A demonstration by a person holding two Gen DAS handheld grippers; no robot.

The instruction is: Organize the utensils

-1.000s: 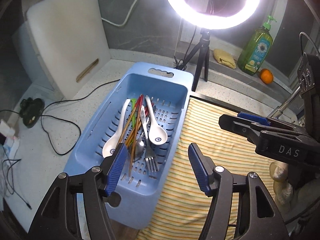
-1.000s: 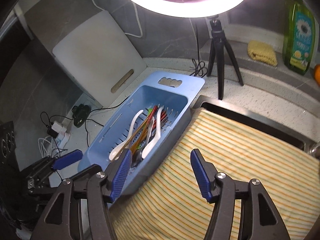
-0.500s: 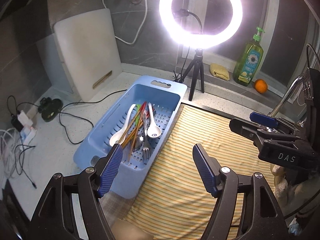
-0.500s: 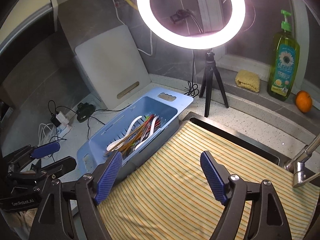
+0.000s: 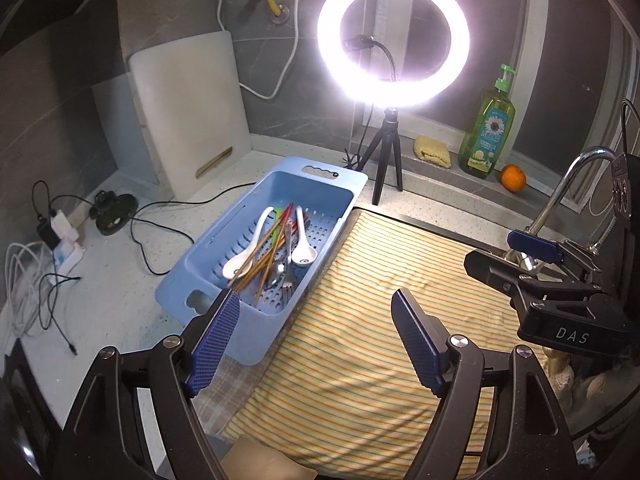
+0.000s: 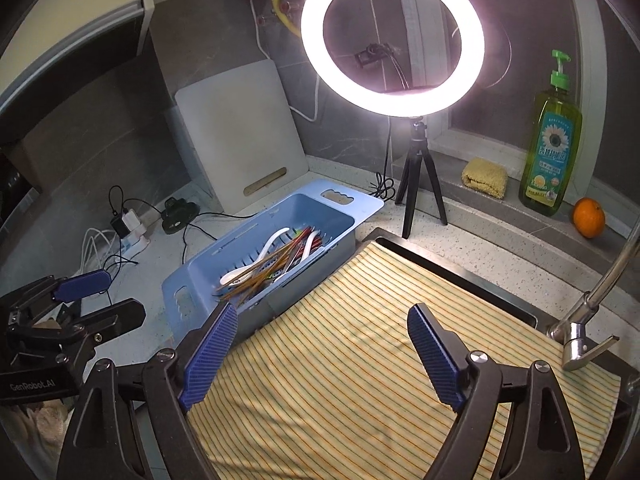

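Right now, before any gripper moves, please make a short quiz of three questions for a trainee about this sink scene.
1. True or false: the left gripper holds a spoon.
2. Where do the chopsticks lie? A. on the striped cloth B. in the blue basket C. beside the orange
3. Fill in: the two spoons in the basket are ____ in colour.

Key: 1. False; it is open and empty, as is the right gripper. 2. B. 3. White.
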